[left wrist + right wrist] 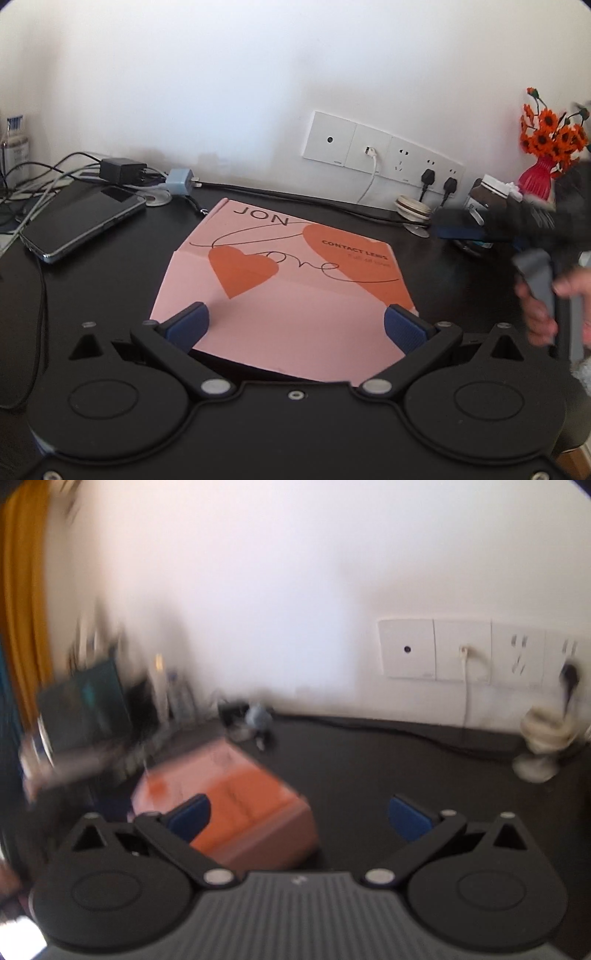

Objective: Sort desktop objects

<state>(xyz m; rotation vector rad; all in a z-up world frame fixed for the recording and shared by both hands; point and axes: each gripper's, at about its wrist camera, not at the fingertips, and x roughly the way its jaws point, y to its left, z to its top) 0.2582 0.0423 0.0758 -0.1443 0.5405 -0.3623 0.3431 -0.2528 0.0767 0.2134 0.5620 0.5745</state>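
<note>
The pink box with orange hearts is lying flat on the dark tabletop. The left tool is hanging over its near edge, spread wide. The right tool is spread wide too, holding nothing, with the box at its left

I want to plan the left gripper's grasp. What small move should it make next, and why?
Probably ease the left gripper forward and close on the pink cardboard box with orange hearts. Its blue fingers stand open on either side of the box's near edge, gripping nothing yet. The right gripper is open too.
</note>
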